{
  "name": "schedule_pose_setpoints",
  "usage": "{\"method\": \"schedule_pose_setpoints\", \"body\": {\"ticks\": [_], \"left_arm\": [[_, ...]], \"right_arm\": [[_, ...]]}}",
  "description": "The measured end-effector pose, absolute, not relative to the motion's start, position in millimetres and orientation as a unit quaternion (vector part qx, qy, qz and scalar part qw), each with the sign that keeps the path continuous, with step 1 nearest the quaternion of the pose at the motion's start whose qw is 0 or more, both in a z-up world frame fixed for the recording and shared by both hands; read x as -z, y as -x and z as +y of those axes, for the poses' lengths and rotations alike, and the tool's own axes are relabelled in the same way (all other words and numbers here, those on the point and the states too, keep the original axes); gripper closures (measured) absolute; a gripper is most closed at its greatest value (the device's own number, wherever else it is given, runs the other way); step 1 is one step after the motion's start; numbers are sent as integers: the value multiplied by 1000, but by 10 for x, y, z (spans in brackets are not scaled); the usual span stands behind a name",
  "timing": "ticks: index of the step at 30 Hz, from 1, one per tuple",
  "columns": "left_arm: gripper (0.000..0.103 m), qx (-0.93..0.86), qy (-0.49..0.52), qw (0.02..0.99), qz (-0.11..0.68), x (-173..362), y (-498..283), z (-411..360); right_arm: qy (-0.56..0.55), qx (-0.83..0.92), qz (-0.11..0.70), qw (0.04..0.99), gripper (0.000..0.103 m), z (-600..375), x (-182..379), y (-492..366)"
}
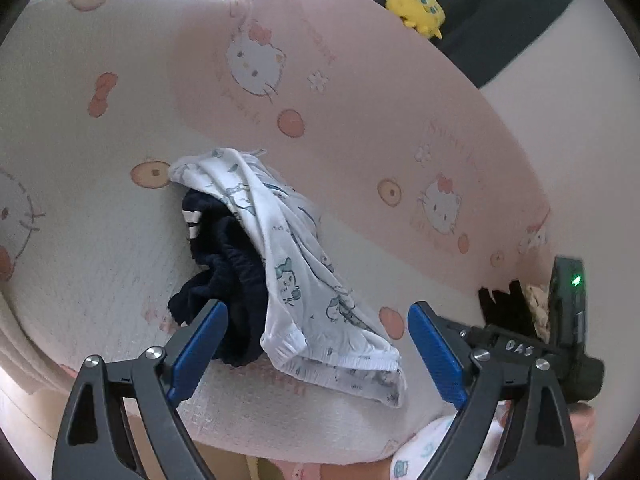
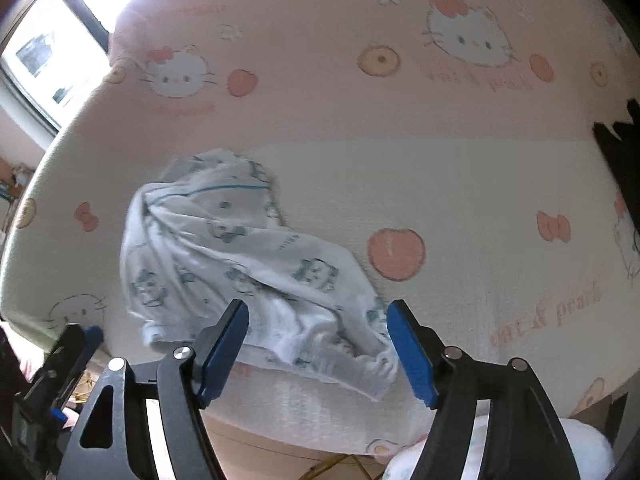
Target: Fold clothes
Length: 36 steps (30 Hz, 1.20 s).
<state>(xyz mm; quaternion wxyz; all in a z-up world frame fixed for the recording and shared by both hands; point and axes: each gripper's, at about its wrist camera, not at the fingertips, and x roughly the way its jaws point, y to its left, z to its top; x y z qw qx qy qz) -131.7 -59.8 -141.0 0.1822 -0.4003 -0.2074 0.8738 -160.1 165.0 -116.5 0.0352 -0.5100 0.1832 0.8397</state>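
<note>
Left gripper (image 1: pixel 316 354) wide, empty; right gripper (image 2: pixel 318 350) likewise; printed garment (image 2: pixel 248 264) beneath.

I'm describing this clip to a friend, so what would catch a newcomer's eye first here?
First, the crumpled white printed garment lying in a heap on the pink cartoon-cat bedsheet, partly draped over a dark navy garment. Both the left gripper and right gripper stand open above it. A yellow plush toy sits far back.

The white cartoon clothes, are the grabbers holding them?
No. The left gripper and right gripper are both open, above the white printed garment, pinching nothing.
</note>
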Motion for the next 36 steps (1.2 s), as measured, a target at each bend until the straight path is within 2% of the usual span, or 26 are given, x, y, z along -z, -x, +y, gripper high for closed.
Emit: {"method": "schedule_pose_setpoints", "body": {"ticks": [7,17,23,36], "left_arm": [[11,-878,408,172,-180,1426,1417,-572],[11,-891,409,153,-124,1388,1771,-575],[11,-882,429,151,-126,1440,1971,-625],[11,-870,458,148,-103,1584,2456,-546]], "right_arm": [[522,-843,126,2,32,1341,1091,1829],[530,-835,110,-103,32,1114,1163,2407],[505,-829,171,-166,32,1166,1412,2527],[503,-835,132,-180,32,951,1586,2766]]}}
